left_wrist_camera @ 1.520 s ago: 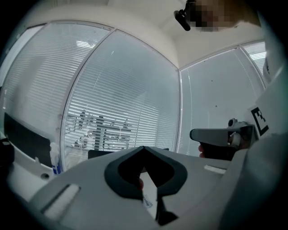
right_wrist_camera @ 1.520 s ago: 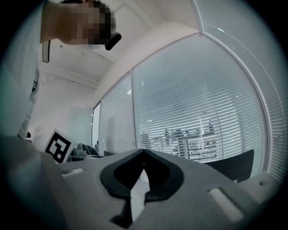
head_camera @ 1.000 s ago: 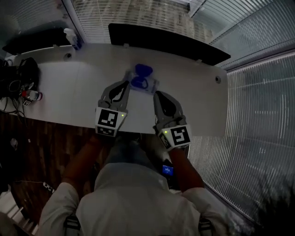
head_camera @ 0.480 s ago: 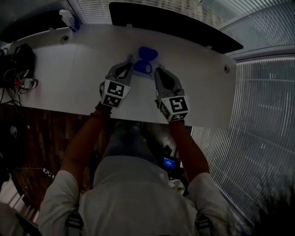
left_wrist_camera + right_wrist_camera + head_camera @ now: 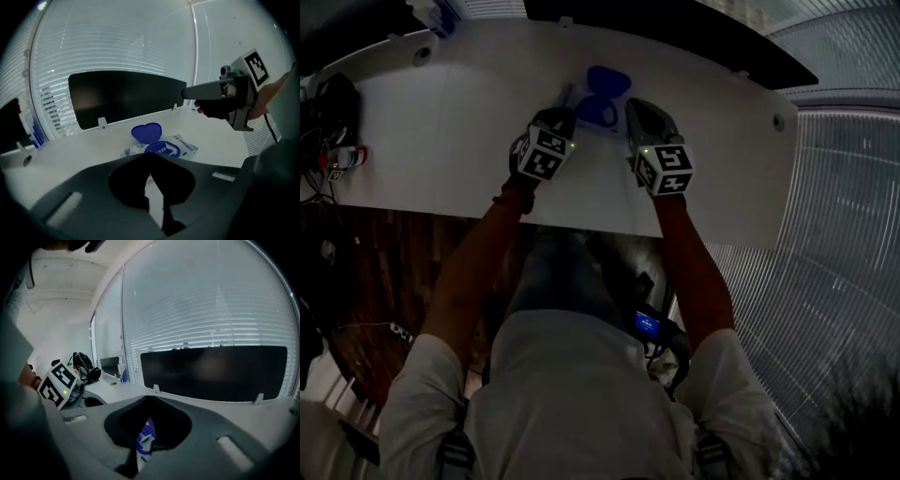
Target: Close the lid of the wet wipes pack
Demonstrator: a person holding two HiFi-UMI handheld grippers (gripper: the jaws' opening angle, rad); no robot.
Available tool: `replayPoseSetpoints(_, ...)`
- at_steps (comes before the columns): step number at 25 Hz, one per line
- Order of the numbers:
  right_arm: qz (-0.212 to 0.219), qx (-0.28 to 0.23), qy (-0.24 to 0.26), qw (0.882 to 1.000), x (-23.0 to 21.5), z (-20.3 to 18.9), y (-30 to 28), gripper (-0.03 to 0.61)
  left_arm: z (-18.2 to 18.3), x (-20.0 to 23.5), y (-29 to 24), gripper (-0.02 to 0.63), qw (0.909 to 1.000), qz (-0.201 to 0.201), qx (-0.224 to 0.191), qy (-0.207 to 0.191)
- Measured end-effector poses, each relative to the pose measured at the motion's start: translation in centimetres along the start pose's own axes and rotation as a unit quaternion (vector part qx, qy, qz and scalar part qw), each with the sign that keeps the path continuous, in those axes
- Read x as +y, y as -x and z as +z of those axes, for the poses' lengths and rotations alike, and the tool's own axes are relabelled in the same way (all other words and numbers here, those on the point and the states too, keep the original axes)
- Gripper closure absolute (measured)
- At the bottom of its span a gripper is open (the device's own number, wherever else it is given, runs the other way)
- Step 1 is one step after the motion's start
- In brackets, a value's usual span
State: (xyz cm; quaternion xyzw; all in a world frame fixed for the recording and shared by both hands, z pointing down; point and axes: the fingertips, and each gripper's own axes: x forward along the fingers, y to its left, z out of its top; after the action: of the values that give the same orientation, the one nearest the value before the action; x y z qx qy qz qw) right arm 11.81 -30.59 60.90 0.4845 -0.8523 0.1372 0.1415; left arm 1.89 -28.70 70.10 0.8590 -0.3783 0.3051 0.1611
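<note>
Arms stretched forward, my left gripper (image 5: 564, 101) and right gripper (image 5: 633, 105), jaws closed and empty, flanked the open pack (image 5: 161, 149).

Both arms stretch forward, the bare left forearm (image 5: 473, 281) and bare right forearm (image 5: 694, 272) roughly parallel. Each hand holds a dark grey plastic two-jaw gripper pointing away from the body, the two side by side and apart.

Left gripper (image 5: 564, 96): black-and-white marker cube (image 5: 546, 155) on top. In the left gripper view, its jaws (image 5: 151, 171) are drawn together, with only a thin slit between them.

Right gripper (image 5: 639, 105): marker cube (image 5: 664, 169) tilted slightly outward. Its jaws (image 5: 147, 427) are likewise closed to a narrow slit. From the left gripper view it (image 5: 187, 92) lies about level, with the right hand (image 5: 214, 108) wrapped round its handle.
</note>
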Motion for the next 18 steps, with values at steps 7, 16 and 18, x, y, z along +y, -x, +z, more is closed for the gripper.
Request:
replayPoseSetpoints(7,-0.005,0.034,-0.011,0.999,-3.9,-2.9,-4.2,0.578,-2.3,1.0,-3.2,0.612,0.9992,0.006,0.033,0.02)
replayPoseSetpoints(16,-0.031,0.077,-0.019,0.996,-8.9,-4.9,-8.8,0.578,-4.0,1.0,-5.5,0.612,0.9975,0.008,0.063,0.032)
replayPoseSetpoints(18,-0.037,0.092,-0.017,0.995,-9.9,-5.6,-9.6,0.578,-3.8,1.2,-5.4,0.612,0.9971,0.018,0.062,0.042)
